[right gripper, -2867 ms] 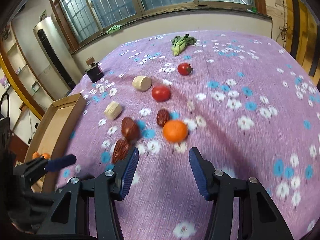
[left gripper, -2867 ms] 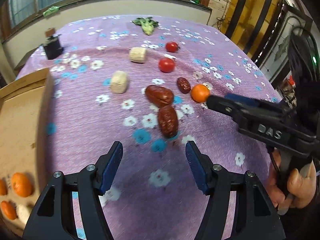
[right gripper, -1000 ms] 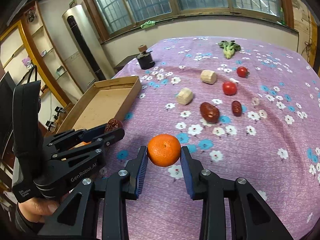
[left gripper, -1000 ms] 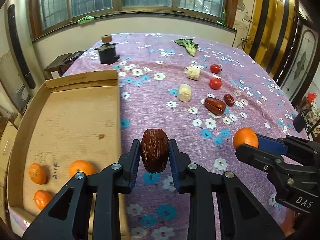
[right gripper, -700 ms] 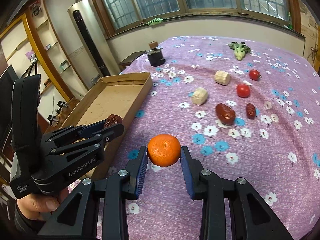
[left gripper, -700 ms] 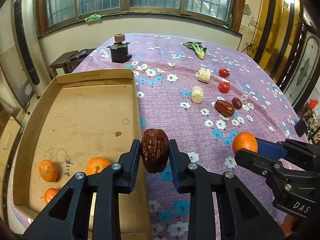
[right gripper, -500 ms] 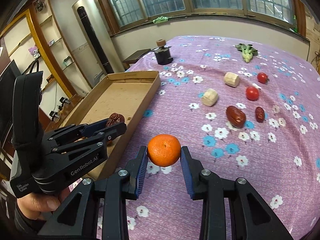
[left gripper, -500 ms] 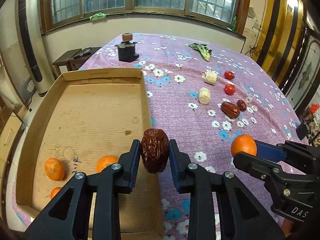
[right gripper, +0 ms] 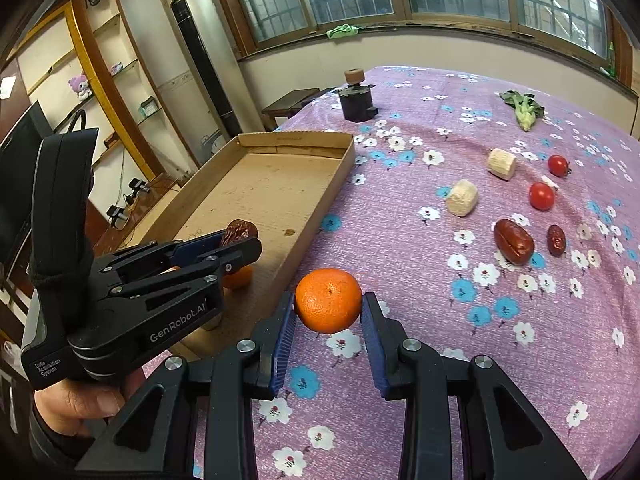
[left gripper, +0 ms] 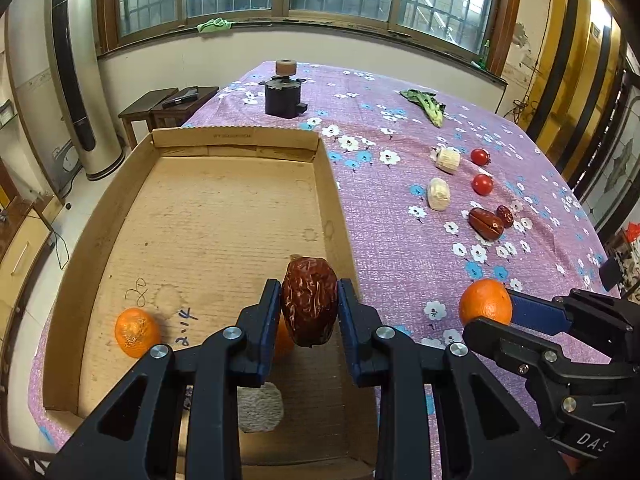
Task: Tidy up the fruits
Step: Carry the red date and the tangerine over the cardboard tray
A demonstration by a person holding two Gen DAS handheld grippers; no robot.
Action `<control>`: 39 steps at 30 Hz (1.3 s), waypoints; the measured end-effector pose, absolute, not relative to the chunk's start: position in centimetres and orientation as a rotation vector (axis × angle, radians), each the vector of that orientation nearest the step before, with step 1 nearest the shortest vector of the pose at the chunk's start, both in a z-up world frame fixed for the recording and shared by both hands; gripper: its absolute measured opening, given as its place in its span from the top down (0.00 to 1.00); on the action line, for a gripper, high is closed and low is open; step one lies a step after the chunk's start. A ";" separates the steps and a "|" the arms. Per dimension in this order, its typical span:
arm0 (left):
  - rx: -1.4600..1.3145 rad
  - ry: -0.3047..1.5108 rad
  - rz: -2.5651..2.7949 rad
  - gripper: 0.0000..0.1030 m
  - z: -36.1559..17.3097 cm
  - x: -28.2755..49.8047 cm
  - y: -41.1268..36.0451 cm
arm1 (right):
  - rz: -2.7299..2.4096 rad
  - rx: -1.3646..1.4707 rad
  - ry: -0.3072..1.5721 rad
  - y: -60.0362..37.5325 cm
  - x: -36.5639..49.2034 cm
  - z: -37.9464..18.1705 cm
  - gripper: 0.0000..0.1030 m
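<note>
My left gripper (left gripper: 309,308) is shut on a wrinkled dark red date (left gripper: 309,305), held above the near right part of the cardboard tray (left gripper: 236,144). Two oranges (left gripper: 137,333) lie in the tray, one half hidden behind the fingers. My right gripper (right gripper: 328,316) is shut on an orange (right gripper: 329,300), held over the purple flowered cloth just right of the tray's long wall (right gripper: 320,216). In the right wrist view the left gripper (right gripper: 224,250) and its date (right gripper: 239,231) hang over the tray.
On the cloth to the right lie another large date (left gripper: 486,223), a small date (left gripper: 505,215), two tomatoes (left gripper: 482,184), two pale cylinder pieces (left gripper: 438,194) and a leafy green (left gripper: 430,104). A black device (left gripper: 282,96) stands beyond the tray. A pale sponge-like piece (left gripper: 260,408) lies in the tray's near end.
Both grippers have carried their fruit leftward, toward the tray. The date now hangs over the tray floor, and the orange has come close to the tray's right wall.
</note>
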State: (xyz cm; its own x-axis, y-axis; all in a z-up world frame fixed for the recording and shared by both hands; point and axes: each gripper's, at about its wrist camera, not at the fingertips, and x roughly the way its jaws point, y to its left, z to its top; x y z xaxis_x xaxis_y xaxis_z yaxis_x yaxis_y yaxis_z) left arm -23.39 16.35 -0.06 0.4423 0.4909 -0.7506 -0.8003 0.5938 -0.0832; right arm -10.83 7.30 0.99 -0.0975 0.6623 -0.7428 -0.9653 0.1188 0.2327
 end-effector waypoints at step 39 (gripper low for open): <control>-0.610 0.871 1.009 0.75 -2.3 -28.2 26.7 | 1.554 -0.638 0.940 20.3 -17.4 -2.9 0.67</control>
State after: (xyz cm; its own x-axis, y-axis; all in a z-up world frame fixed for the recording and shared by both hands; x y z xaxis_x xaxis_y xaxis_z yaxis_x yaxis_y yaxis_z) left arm -28.21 26.70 -2.32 0.2599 0.4633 -0.8472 -0.9058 0.4211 -0.0476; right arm -17.41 20.31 -2.92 -0.1991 0.5392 -0.8183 -0.9751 -0.0256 0.2203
